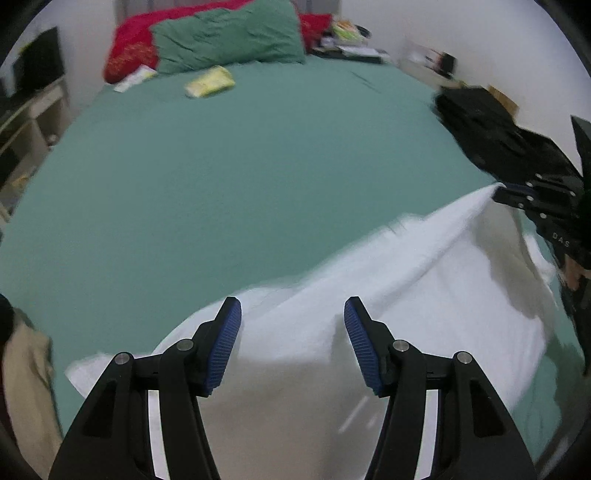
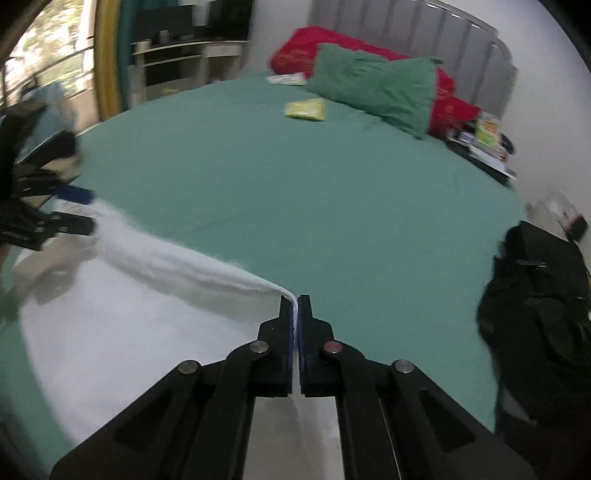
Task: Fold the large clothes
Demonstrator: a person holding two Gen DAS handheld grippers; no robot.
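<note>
A large white garment (image 1: 388, 302) lies on the near part of a green bed (image 1: 229, 177). My left gripper (image 1: 293, 314) is open, its blue pads apart just above the cloth's near left part, holding nothing. My right gripper (image 2: 296, 306) is shut on the white garment (image 2: 147, 295), pinching an edge and lifting it into a taut ridge. In the left wrist view the right gripper (image 1: 506, 192) shows at the right with the cloth's corner in it. In the right wrist view the left gripper (image 2: 83, 210) shows at the left, open over the cloth.
A green pillow (image 1: 229, 35) and red bedding (image 1: 129, 51) lie at the head of the bed, with a yellow packet (image 1: 210, 81) near them. A black bag (image 2: 543, 325) sits at the bed's right side. A beige cloth (image 1: 26, 380) hangs at the left. Shelves (image 2: 177, 62) stand beyond the bed.
</note>
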